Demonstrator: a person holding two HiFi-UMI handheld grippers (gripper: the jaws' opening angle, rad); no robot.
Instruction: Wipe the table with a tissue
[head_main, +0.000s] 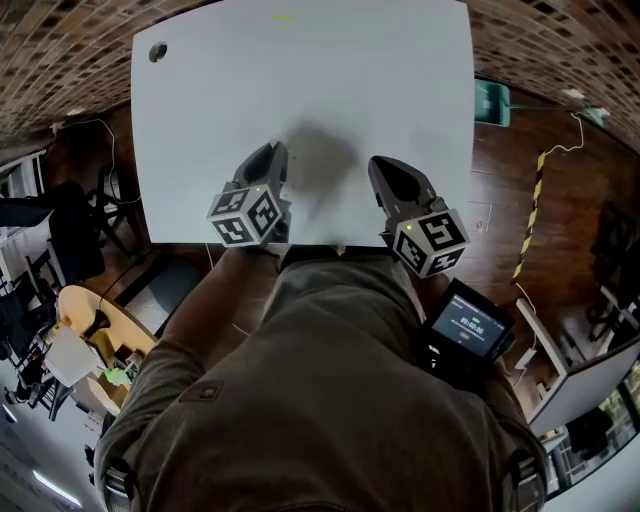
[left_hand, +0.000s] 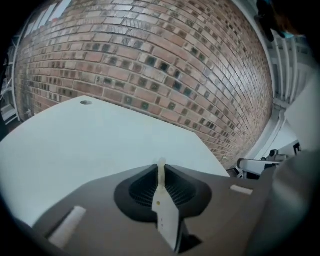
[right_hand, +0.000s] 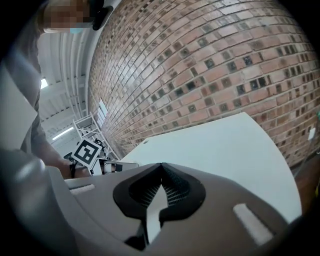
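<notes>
The white surface (head_main: 300, 70) lay bare in the head view, apart from a small round hole (head_main: 157, 52) near its far left corner. Both grippers hung over its near edge, just ahead of the person's olive shirt (head_main: 320, 400).

The left hand-held gripper (head_main: 272, 152) pointed toward the far edge, its marker cube (head_main: 245, 213) close to the person's body. In the left gripper view its jaws were clenched on a thin pale strip (left_hand: 160, 172), cream against the dark ribbed pads, whose tip poked just past the jaw tips. Whether that strip was the tissue could not be told, and no other view showed it.

The right hand-held gripper (head_main: 380, 165) sat beside the left one, well apart from it, with its own marker cube (head_main: 432, 240) over the surface's edge. In the right gripper view its jaws were pressed together at the tips with nothing between them.

A brick wall (left_hand: 150, 55) rose beyond the far edge. A small device with a lit screen (head_main: 468, 328) showed by the person's right side, above the wooden floor (head_main: 520, 180).
</notes>
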